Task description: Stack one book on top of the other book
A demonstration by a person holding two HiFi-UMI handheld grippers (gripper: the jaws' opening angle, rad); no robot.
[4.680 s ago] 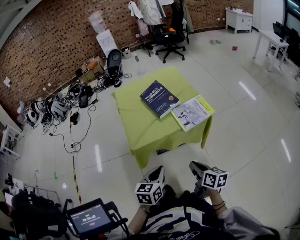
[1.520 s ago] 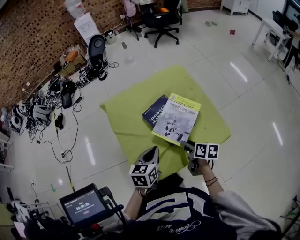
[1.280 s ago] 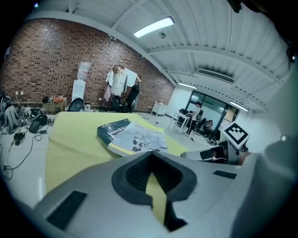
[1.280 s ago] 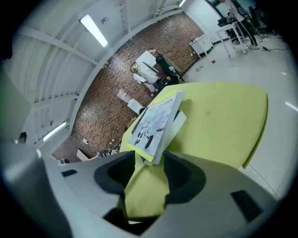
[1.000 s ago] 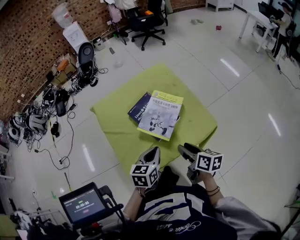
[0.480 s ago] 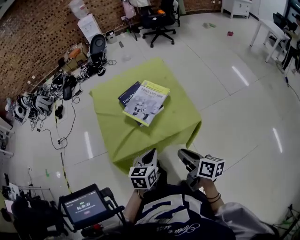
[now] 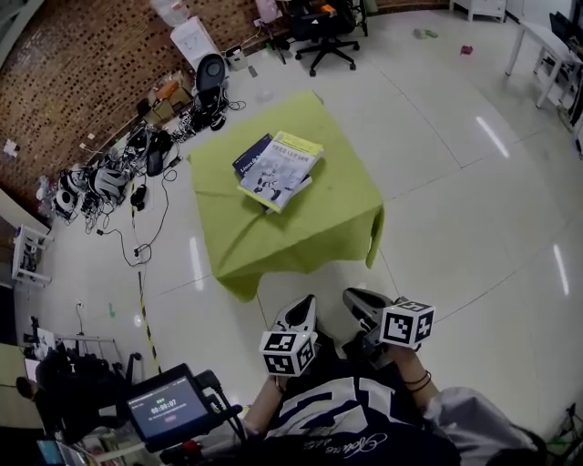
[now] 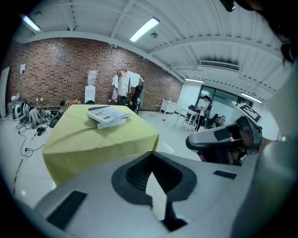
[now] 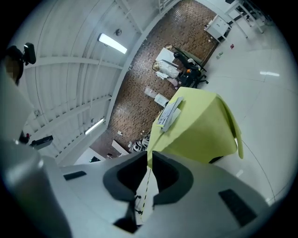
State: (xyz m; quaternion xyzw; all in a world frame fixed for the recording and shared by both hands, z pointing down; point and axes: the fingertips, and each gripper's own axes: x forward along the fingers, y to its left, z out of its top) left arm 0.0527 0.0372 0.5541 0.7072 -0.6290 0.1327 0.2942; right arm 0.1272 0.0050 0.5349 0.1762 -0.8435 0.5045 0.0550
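Observation:
A white-and-yellow book [image 7: 281,169] lies on top of a dark blue book [image 7: 247,158] on the green-clothed table [image 7: 310,227]. Both grippers hang close to the person's body, well short of the table's near edge. My left gripper [image 7: 301,312] is shut with nothing in it; its own view shows the stacked books [image 8: 108,115] far off on the cloth [image 8: 93,139]. My right gripper [image 7: 359,303] is closing: a thin slit still shows between its jaws [image 9: 149,158] and nothing is in it. The book stack [image 9: 168,113] appears edge-on there.
Cables and gear [image 7: 109,182] lie along the brick wall on the left. An office chair [image 7: 319,27] stands beyond the table. A screen device [image 7: 168,405] sits at the lower left. Yellow-black tape [image 7: 144,319] runs along the tiled floor.
The books lay side by side at first; now one rests on the other. Over the last second both grippers and the view have drawn back from the table.

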